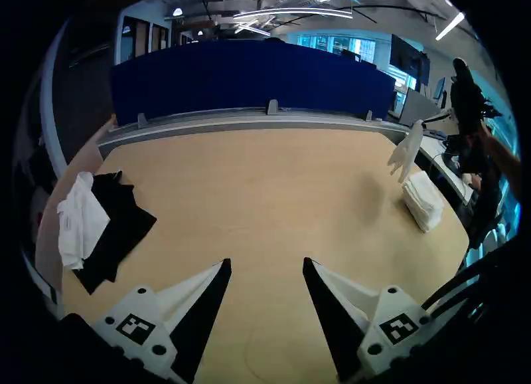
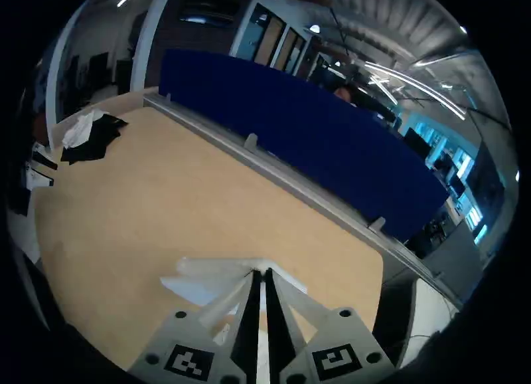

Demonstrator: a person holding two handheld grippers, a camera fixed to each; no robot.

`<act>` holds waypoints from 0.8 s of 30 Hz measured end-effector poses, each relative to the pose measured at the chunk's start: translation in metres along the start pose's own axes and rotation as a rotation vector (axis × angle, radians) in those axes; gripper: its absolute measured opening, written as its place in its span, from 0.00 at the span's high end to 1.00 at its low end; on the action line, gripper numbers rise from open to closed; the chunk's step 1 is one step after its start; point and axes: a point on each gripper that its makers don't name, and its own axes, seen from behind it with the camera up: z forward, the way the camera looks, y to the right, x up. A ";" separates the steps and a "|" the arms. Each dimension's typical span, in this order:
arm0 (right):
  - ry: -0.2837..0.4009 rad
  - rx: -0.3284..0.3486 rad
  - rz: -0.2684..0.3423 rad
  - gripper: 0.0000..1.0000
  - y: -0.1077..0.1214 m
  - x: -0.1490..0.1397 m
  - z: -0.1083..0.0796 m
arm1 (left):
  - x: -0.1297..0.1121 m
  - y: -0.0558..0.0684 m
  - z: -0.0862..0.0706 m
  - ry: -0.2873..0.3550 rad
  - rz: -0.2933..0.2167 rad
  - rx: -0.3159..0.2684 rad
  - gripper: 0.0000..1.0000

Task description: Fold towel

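Cloth pile (image 1: 86,224) far left on table (image 1: 265,185). Left claw (image 1: 265,268) wide open, empty. Well to its right, towel (image 1: 406,151) hangs long axis vertical over folded stack (image 1: 423,199). Right claw (image 2: 261,272) probably pinched on it, so right hand is nearer.

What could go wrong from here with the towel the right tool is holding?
1. The right tool pinches the white towel at one spot; it hangs bunched and could slip out.
2. The folded stack sits near the table edge; a careless set-down may push it off.
3. The left tool is open and away from the towel, so nothing backs up the hold.
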 end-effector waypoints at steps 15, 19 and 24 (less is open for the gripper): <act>-0.030 -0.027 0.018 0.95 0.020 -0.026 -0.011 | 0.005 0.015 0.001 -0.001 0.019 -0.012 0.20; -0.042 -0.035 0.023 0.95 0.024 -0.036 -0.018 | 0.006 0.018 0.001 0.000 0.024 -0.016 0.21; -0.057 -0.042 0.033 0.95 0.027 -0.052 -0.029 | 0.007 0.023 0.001 0.001 0.032 -0.024 0.21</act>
